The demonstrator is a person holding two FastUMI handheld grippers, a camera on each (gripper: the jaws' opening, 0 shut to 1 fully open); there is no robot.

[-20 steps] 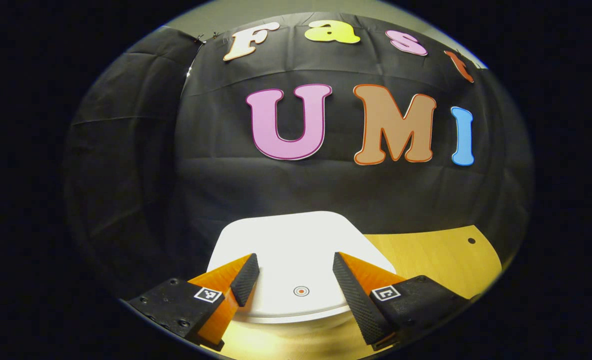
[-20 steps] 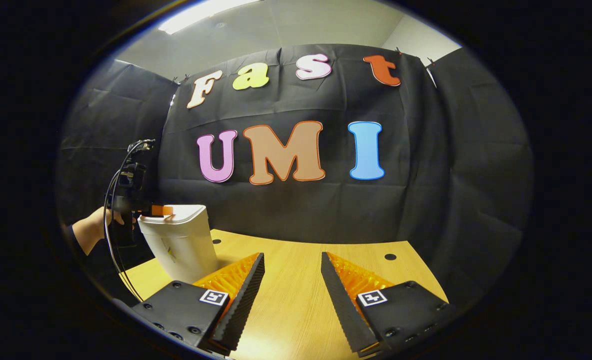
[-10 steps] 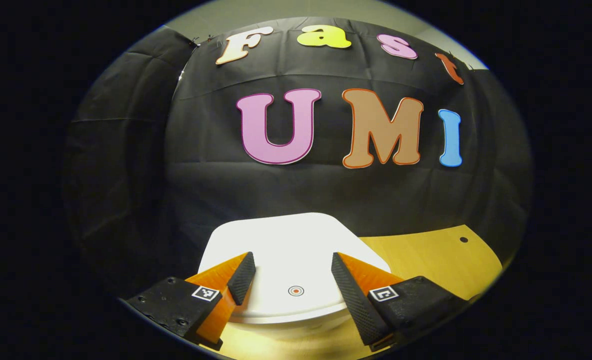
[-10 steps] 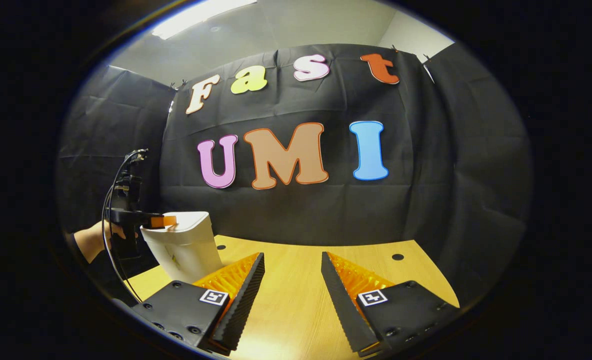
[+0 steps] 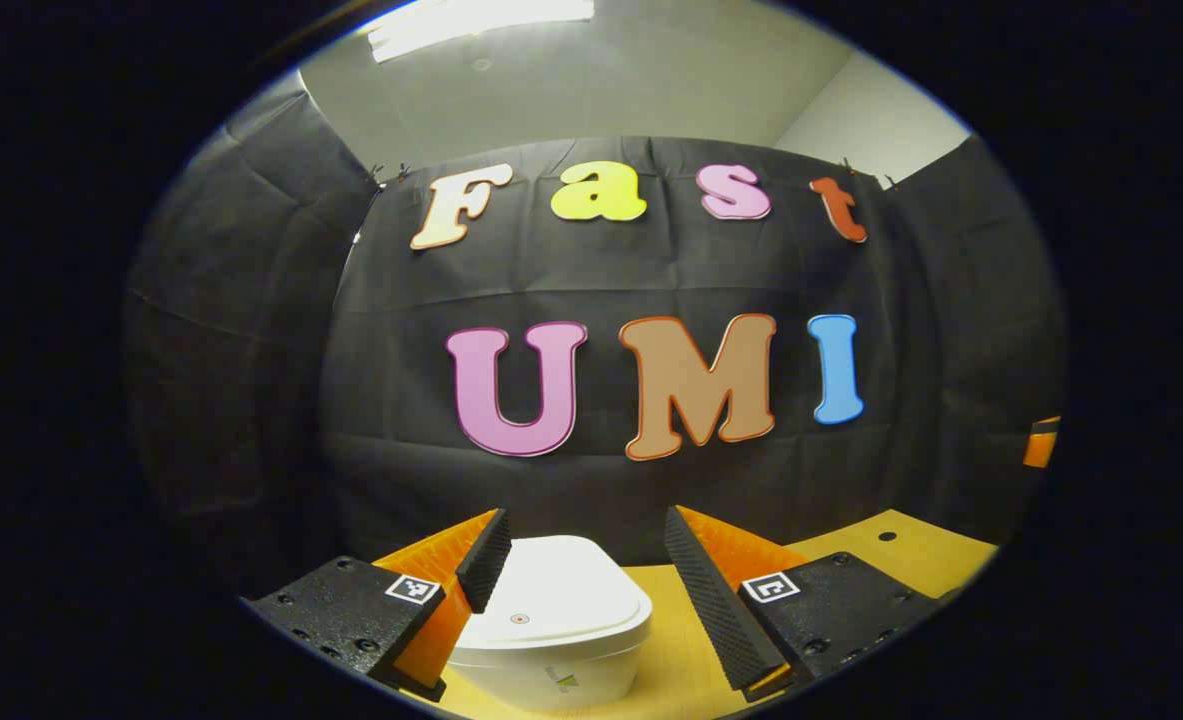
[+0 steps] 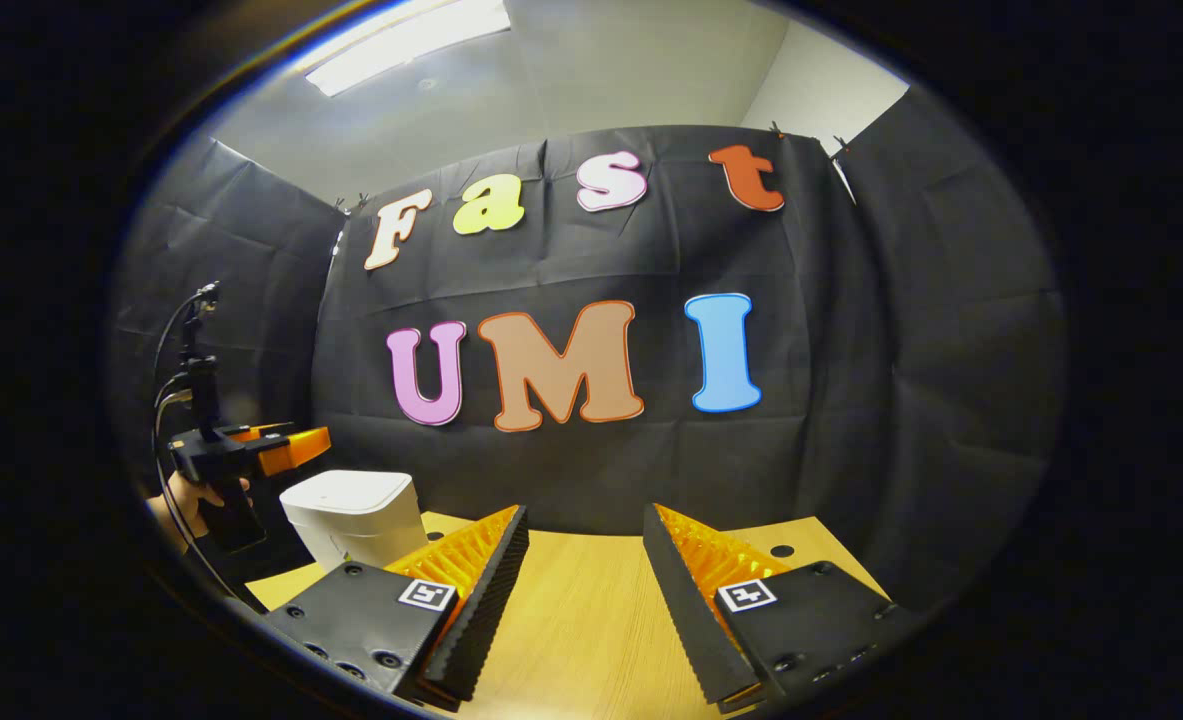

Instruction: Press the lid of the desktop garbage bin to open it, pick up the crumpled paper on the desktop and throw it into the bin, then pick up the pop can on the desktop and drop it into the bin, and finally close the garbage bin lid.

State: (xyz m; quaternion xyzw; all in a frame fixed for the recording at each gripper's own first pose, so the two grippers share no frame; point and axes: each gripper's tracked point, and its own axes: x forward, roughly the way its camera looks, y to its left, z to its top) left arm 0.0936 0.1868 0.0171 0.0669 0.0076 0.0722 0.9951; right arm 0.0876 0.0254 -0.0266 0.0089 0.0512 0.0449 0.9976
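Note:
A white desktop garbage bin (image 5: 551, 630) stands on the wooden desk (image 5: 671, 660) with its lid (image 5: 551, 600) down. My left gripper (image 5: 581, 555) hangs open above and short of the lid, touching nothing. In the right gripper view the same bin (image 6: 356, 515) shows at the left, and the left gripper (image 6: 286, 448) hovers above its near-left side, held by a hand (image 6: 191, 495). My right gripper (image 6: 581, 560) stands open over bare desk (image 6: 581, 620) with nothing between its fingers.
The black cloth wall closes the back and both sides of the booth. Small round holes (image 6: 781, 551) (image 5: 887, 536) mark the desk near its back edge. A cable (image 6: 176, 330) loops up behind the left gripper.
My left gripper has risen and pulled back from the bin lid, which now looks much smaller. The right gripper has tilted up slightly; both stayed open.

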